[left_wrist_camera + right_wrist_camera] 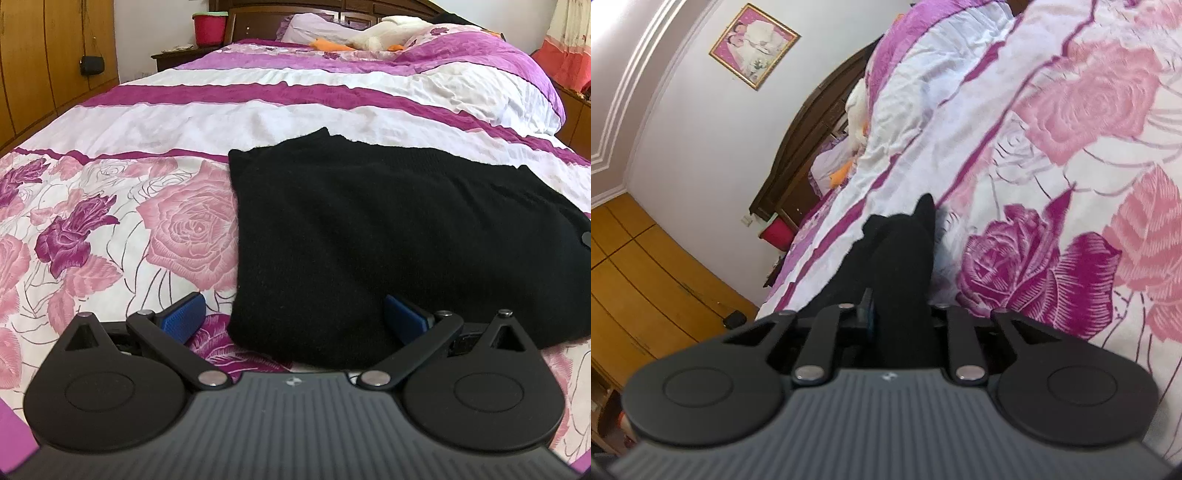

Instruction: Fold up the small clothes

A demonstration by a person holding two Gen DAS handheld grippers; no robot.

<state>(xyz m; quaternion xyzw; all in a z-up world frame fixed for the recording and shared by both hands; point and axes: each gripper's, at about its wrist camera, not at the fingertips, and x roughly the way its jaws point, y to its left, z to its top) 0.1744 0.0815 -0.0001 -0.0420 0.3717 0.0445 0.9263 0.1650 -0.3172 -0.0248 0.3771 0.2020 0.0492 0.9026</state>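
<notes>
A black knitted garment (369,236) lies flat on the flowered bedspread (147,221), folded into a rough rectangle. My left gripper (293,317) is open, low over the bed. Its blue pads (184,314) stand wide apart on either side of the garment's near left corner without pressing it. In the right wrist view my right gripper (899,306) is shut on an edge of the black garment (901,258). The cloth bunches up between the narrow fingers and hides the right pad. The camera there is rolled, so the bed appears tilted.
Pillows (321,26) and a white soft toy (384,37) lie at the head of the bed by the dark headboard (798,155). A red bucket (209,27) stands on a bedside table, beside wooden wardrobes (44,55). A framed picture (753,44) hangs on the wall.
</notes>
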